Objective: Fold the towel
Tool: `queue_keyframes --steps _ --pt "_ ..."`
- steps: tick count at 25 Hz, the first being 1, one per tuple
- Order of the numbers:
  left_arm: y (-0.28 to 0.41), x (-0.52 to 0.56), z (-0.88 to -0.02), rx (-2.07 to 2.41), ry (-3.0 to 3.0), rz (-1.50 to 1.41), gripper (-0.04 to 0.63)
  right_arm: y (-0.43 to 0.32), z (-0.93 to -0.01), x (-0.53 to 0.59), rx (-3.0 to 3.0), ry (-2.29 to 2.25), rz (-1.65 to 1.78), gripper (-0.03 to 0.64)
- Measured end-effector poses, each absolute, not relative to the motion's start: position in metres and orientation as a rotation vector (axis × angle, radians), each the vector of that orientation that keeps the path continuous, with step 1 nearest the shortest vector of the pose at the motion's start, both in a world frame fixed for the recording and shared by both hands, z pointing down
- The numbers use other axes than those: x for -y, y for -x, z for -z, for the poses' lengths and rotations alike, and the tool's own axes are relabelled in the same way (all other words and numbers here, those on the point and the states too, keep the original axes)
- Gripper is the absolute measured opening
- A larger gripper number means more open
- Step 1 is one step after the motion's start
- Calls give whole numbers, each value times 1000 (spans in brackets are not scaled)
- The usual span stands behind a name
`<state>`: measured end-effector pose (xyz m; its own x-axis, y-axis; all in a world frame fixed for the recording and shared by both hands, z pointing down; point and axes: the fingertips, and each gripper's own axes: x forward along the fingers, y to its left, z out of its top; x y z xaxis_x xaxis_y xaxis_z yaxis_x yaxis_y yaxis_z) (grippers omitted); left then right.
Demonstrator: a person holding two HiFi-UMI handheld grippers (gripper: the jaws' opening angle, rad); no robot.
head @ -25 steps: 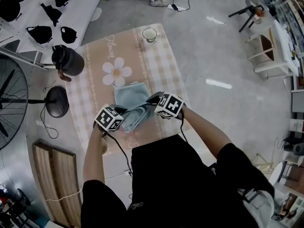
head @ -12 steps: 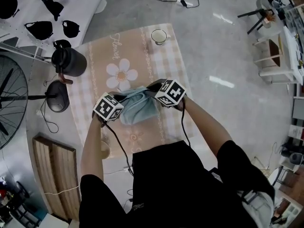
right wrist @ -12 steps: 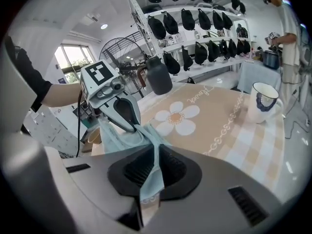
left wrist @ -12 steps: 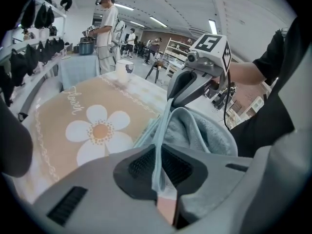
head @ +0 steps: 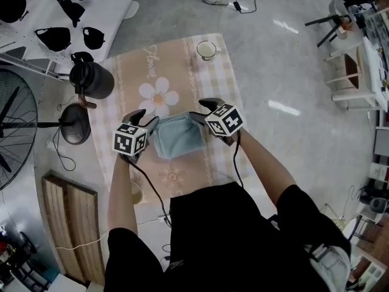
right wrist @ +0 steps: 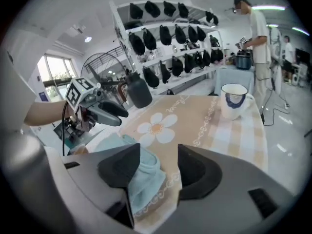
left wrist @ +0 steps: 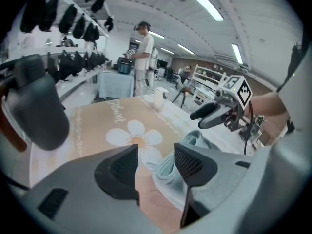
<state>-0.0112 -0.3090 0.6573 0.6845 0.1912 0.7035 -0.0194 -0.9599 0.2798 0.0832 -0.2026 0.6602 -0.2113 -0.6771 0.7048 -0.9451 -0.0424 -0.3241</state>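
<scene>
towel: i see the light blue towel (head: 177,137) lying flat on the table as a small, roughly square folded pad. it sits just below the white flower print (head: 157,97), between my two grippers.
left gripper: my left gripper (head: 148,117) is at the towel's left edge with its jaws spread wide. they have just been opening. in the left gripper view, the towel's rolled edge shows in the gap close to one pad, but neither pad presses on it.
right gripper: my right gripper (head: 199,108) is at the towel's right edge, also spread wide, and its jaws have just been opening too. in the right gripper view, a corner of the towel lies in the gap beside one pad, but nothing is pinched.
tablecloth: the tablecloth (head: 176,72) is peach with pale checks along the sides, and it has cursive lettering at the far end.
mug: a white mug (head: 206,49) stands upright at the far end of the cloth, well apart from the towel.
jug: a dark jug (head: 91,79) stands at the cloth's left edge.
floor to my left: i see a standing fan (head: 12,126) and wooden boards (head: 70,224).
shelving: white shelves (head: 55,38) hold black items.
background: a person (left wrist: 145,57) stands beyond the table.
</scene>
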Motion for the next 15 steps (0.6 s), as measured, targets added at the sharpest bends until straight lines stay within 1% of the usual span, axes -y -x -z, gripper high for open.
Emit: queue_keyframes --steps 8,15 --pt "54 301 -633 104 -2584 -955 213 -72 -645 178 1876 -1838 -1102 221" --pt "85 245 -646 104 -2541 -957 213 -28 -647 144 1853 -1815 -1074 221"
